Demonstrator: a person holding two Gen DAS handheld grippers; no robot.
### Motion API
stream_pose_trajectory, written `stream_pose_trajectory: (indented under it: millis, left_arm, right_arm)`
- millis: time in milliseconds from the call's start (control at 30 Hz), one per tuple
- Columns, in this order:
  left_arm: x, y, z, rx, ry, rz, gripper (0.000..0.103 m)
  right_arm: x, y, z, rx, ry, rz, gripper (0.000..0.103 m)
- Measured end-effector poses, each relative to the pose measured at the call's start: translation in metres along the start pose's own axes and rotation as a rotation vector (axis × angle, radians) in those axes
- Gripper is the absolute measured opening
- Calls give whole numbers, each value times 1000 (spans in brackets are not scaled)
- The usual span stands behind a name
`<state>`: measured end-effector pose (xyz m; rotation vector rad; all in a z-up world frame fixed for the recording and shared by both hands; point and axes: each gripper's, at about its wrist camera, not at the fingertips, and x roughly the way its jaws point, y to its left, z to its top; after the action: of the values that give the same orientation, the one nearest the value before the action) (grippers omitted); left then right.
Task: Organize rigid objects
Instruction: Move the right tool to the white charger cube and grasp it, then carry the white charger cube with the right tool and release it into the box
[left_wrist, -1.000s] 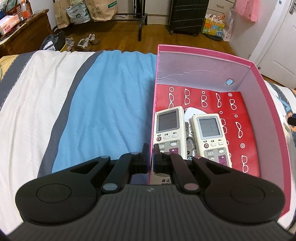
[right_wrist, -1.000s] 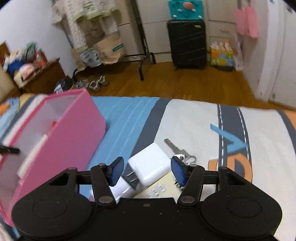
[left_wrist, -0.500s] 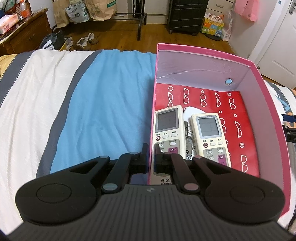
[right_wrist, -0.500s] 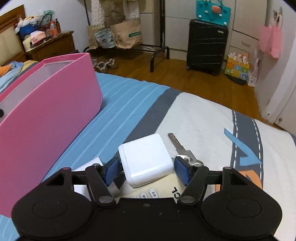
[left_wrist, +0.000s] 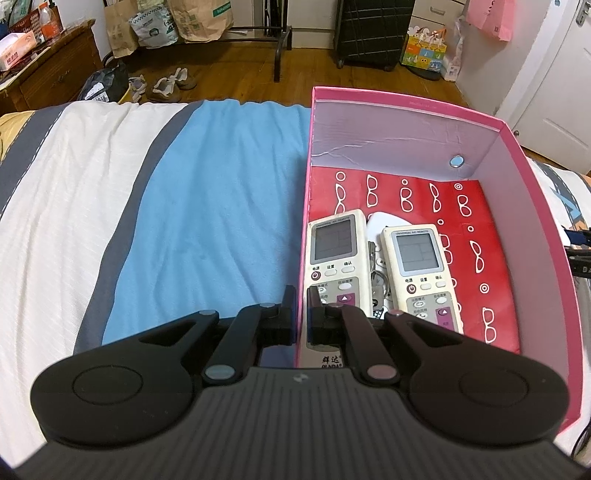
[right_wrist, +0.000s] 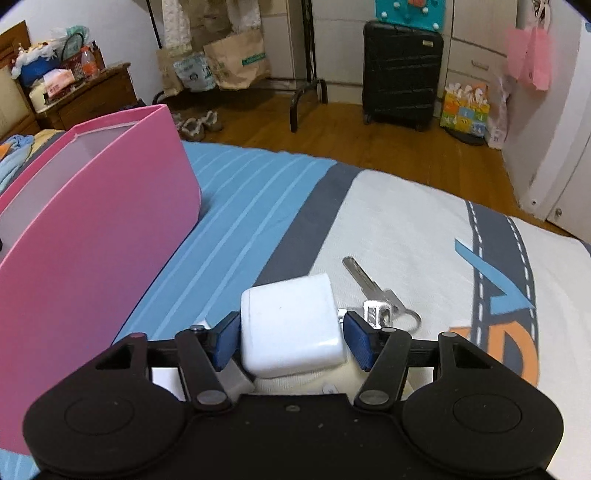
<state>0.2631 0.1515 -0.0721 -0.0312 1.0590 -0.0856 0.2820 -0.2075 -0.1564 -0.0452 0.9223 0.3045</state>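
1. Two remotes (left_wrist: 334, 258) already lie in my pink box (left_wrist: 406, 105), clamped at its wall by the left gripper (left_wrist: 302, 308).
2. Right gripper (right_wrist: 290, 338), jaws just narrowing, straddles the charger (right_wrist: 290, 328) unpinched; key (right_wrist: 369, 284) at two o'clock remains on the bed (right_wrist: 406, 229).

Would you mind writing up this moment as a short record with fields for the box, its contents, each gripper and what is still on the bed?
box: pink box, open, on the bed
contents: two white remotes side by side, keys between them
left gripper: shut on the box's left wall
right gripper: jaws just closing, white charger between them, narrow gaps at both pads
still on bed: key right of the charger
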Motion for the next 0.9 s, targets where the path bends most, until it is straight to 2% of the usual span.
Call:
stream_pose_trajectory:
  millis: [233,367,500,600,667,767,833,900]
  left_arm:
    - [0,-3,0,12,-3,14,4]
    - [-1,-3,1,3,-3,7,4]
    - [-1,-2,1,-7,-4,9,4]
    - [-1,0,1,-15,-1,6,4]
    - [-1,1,1,-19,0,3,4]
    - [-2,2,1,-21,2,0,4]
    - [-2,2,2,-20,2,-1,4]
    - [-2,1,2,-14,1,0,4]
  right_arm:
    - [-10,7,-3,-1,-51,-24,65]
    - [-23,-1,1,89,-75,-45,65]
    - [-52,4,0,115,-139,-47,65]
    - [-83,20,-1,88,-203,-35,65]
    - [-105,36,0,41,-255,-9,65]
    - [-138,62,-4,-44,-339,79,65]
    - [-153,78,-9,-67,-353,157,65]
    - [-158,99,-12,-93,-336,197,65]
